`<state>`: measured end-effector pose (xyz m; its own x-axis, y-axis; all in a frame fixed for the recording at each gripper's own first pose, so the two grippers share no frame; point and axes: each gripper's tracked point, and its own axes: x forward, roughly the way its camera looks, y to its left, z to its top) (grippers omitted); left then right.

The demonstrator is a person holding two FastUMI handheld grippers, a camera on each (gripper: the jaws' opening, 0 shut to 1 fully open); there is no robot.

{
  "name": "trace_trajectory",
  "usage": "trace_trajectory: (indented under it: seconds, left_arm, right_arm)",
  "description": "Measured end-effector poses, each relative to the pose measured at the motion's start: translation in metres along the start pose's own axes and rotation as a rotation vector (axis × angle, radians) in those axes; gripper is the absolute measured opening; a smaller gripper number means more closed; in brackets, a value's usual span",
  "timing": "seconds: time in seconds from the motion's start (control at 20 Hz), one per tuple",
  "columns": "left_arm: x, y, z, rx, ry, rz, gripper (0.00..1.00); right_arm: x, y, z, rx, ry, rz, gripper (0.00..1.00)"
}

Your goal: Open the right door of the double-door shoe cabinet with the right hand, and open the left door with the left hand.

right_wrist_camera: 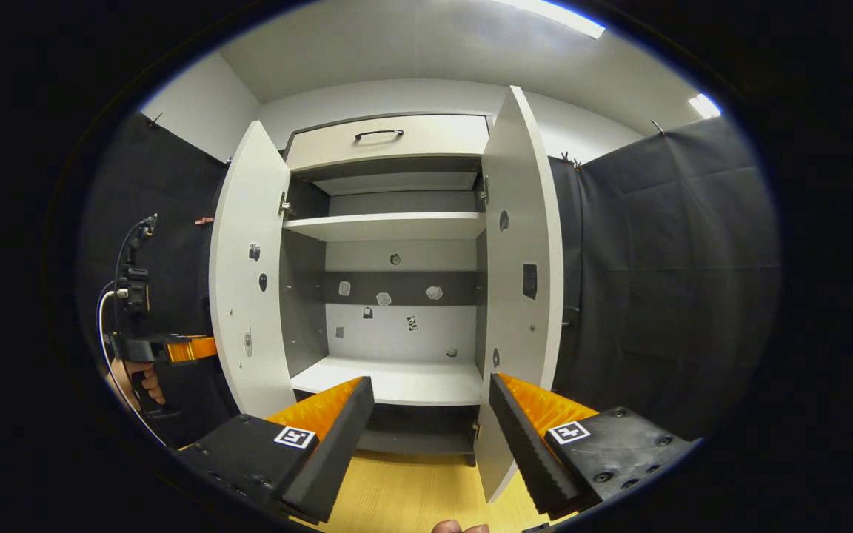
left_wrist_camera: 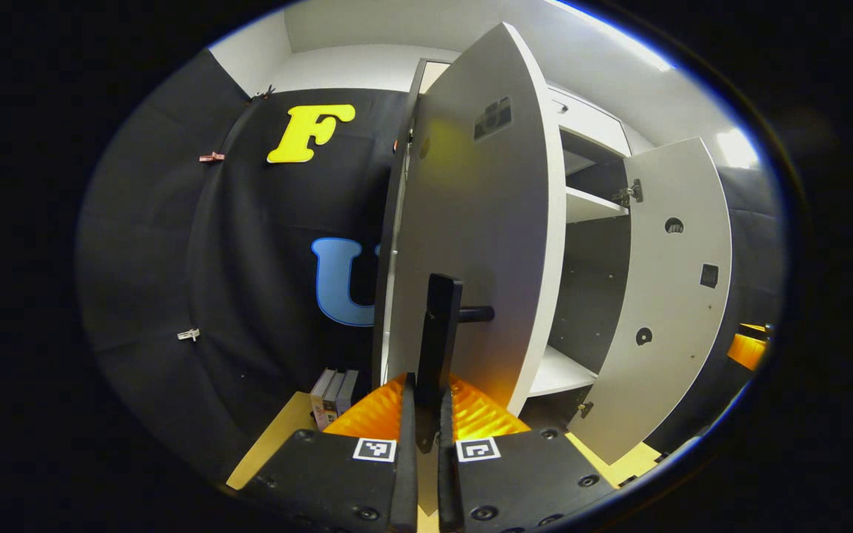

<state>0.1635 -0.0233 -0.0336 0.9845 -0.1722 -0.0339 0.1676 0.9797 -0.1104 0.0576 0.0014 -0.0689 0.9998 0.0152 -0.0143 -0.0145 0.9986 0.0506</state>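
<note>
Cabinet (right_wrist_camera: 389, 296) doors both swung wide, left tongs (left_wrist_camera: 426, 414) pinching left door's handle (left_wrist_camera: 437, 333), right tongs (right_wrist_camera: 426, 437) spread, no legible writing.

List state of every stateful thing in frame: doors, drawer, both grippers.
left door: swung open
right door: swung open
left door handle: clamped between the left gripper's fingers
drawer: closed
left gripper: shut on the left door handle
right gripper: open, holding nothing, facing the cabinet interior
shelves: bare
</note>
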Motion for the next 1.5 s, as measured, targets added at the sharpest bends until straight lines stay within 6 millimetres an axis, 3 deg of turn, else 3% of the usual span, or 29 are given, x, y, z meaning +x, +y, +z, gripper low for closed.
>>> trace_trajectory:
  seconds: [0.45,0.5,0.55,0.6,0.65,0.7,1.05,1.1,1.15,1.2,1.35,1.4,1.5]
  left_arm:
    - [-0.004,0.031,-0.004,0.009,0.022,0.065,0.12]
    - [-0.004,0.037,-0.002,0.011,0.014,0.078,0.16]
    - [-0.003,0.036,-0.004,0.007,0.025,0.061,0.13]
    - [-0.005,0.031,-0.004,-0.008,0.028,0.038,0.0]
    - [-0.004,0.028,-0.005,-0.018,0.033,0.024,0.12]
    - [-0.005,0.028,-0.005,-0.015,0.033,0.019,0.06]
    - [-0.011,0.035,-0.003,0.031,0.024,0.046,0.06]
    - [-0.012,0.036,-0.001,0.037,0.022,0.05,0.12]
    - [-0.015,0.035,-0.001,0.04,0.019,0.05,0.06]
    - [-0.016,0.034,0.001,0.042,0.017,0.054,0.07]
    - [-0.023,0.033,0.003,0.051,0.013,0.068,0.19]
    - [-0.025,0.033,0.004,0.055,0.006,0.073,0.17]
    - [-0.028,0.032,0.009,0.064,-0.012,0.085,0.39]
  right_arm:
    - [0.004,0.01,-0.003,0.0,0.0,0.006,0.98]
    - [0.004,0.009,-0.004,-0.002,0.0,0.003,0.98]
    - [0.005,0.01,-0.003,-0.002,-0.002,0.001,0.98]
    - [0.005,0.01,-0.003,0.001,-0.001,0.0,0.98]
    - [0.005,0.01,-0.003,0.004,-0.001,-0.002,0.98]
    - [0.004,0.01,-0.004,0.007,0.001,-0.005,0.98]
    - [0.004,0.01,-0.007,0.007,0.016,-0.001,0.98]
    - [0.004,0.01,-0.007,0.011,0.02,0.002,0.98]
    - [0.005,0.011,-0.008,0.012,0.024,0.004,0.98]
    - [0.005,0.01,-0.008,0.011,0.025,0.005,0.98]
    - [0.006,0.01,-0.007,0.009,0.028,0.012,0.98]
    - [0.007,0.009,-0.006,0.008,0.025,0.011,0.98]
    - [0.008,0.008,-0.007,0.011,0.026,0.012,0.98]
